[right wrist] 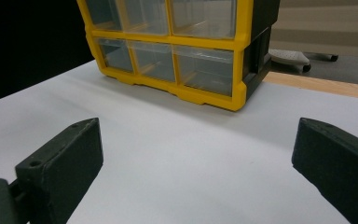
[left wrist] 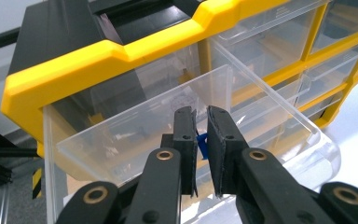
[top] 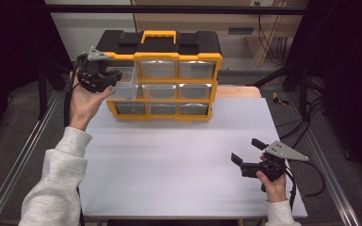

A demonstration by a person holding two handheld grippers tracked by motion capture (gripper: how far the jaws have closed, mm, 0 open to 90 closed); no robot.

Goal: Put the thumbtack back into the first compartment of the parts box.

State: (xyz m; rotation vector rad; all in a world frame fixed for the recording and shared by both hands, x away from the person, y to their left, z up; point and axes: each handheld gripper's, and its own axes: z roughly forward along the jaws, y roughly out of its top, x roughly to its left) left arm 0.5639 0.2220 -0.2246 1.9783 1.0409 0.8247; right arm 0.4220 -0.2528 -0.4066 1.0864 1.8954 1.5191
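Note:
A yellow and black drawer organiser (top: 174,56) with clear drawers stands at the far side of the white table (top: 169,160). Its top left clear drawer (top: 126,88) is pulled out towards the left. My left gripper (top: 114,76) hangs over that open drawer (left wrist: 98,140). In the left gripper view its jaws (left wrist: 201,112) stand almost together, with a small blue piece (left wrist: 201,144) pinched between the pads. My right gripper (top: 246,149) rests low at the near right of the table, open (right wrist: 196,126), nothing between its fingers.
The organiser's other drawers (right wrist: 205,67) look closed. A wooden strip (top: 238,92) runs along the table's far right edge. Metal rails (top: 19,160) flank the table, and cables (top: 311,117) lie on the floor at the right.

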